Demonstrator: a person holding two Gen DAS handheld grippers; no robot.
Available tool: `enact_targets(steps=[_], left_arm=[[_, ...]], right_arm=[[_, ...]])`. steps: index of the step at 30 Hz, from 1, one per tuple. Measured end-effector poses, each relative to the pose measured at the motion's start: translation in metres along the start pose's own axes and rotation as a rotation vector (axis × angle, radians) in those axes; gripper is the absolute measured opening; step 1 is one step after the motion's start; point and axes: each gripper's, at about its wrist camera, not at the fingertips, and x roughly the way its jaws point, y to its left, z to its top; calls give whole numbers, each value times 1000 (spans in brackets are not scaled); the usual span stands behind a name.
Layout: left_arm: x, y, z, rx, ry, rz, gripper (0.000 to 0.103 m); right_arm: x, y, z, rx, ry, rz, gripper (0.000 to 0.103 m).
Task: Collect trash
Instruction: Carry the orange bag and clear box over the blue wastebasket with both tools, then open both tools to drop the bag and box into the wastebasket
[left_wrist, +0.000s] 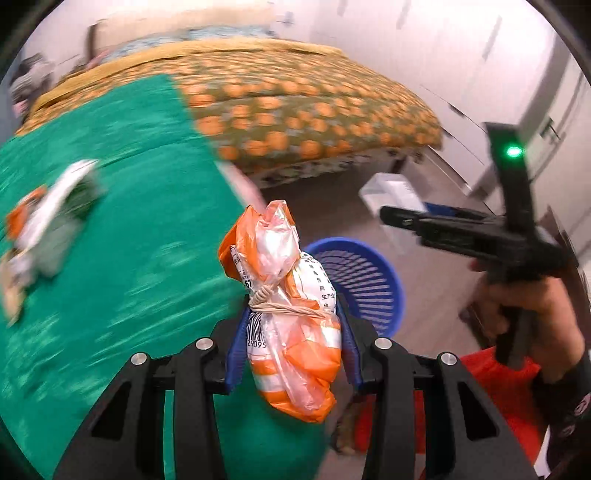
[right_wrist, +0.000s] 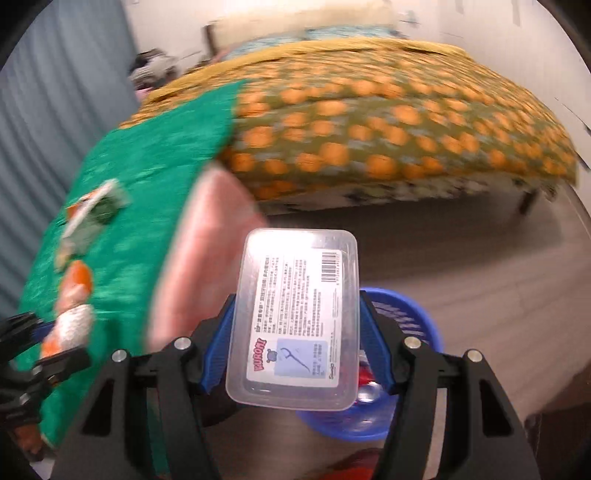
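My left gripper (left_wrist: 291, 328) is shut on an orange-and-white plastic bag tied with string (left_wrist: 291, 317), held over the edge of the green cloth (left_wrist: 122, 236). A blue slatted basket (left_wrist: 364, 280) stands on the floor just behind and right of it. My right gripper (right_wrist: 295, 332) is shut on a clear plastic box with a printed label (right_wrist: 295, 321), held above the blue basket (right_wrist: 413, 321). The right gripper also shows in the left wrist view (left_wrist: 480, 236), at the far right above the basket. More wrappers (left_wrist: 44, 229) lie on the green cloth at the left.
A bed with an orange-patterned quilt (right_wrist: 388, 122) fills the back. A white bin (left_wrist: 395, 192) stands on the floor beyond the basket. A red bag (left_wrist: 491, 387) lies on the floor at the lower right. White cupboards (left_wrist: 480, 66) line the right wall.
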Motion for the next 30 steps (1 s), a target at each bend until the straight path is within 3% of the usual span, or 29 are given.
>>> enact_targets(steps=[7, 14, 15, 16, 17, 23, 30], left_arm=[[95, -71, 18, 38, 103, -55, 42], [159, -89, 22, 37, 136, -52, 44], [166, -89, 22, 38, 132, -54, 46], [174, -90, 23, 35, 124, -48, 50], [182, -89, 24, 28, 117, -40, 63], [167, -80, 21, -14, 80, -37, 72], [52, -71, 6, 14, -89, -34, 93]], right_arm=[[22, -66, -11, 97, 39, -10, 61], [33, -89, -14, 156, 47, 5, 63], [34, -91, -14, 169, 44, 13, 63], [35, -94, -13, 179, 40, 19, 73], [34, -96, -13, 186, 31, 16, 77], [16, -106, -7, 228, -39, -10, 78], [-14, -77, -1, 152, -196, -98, 91]])
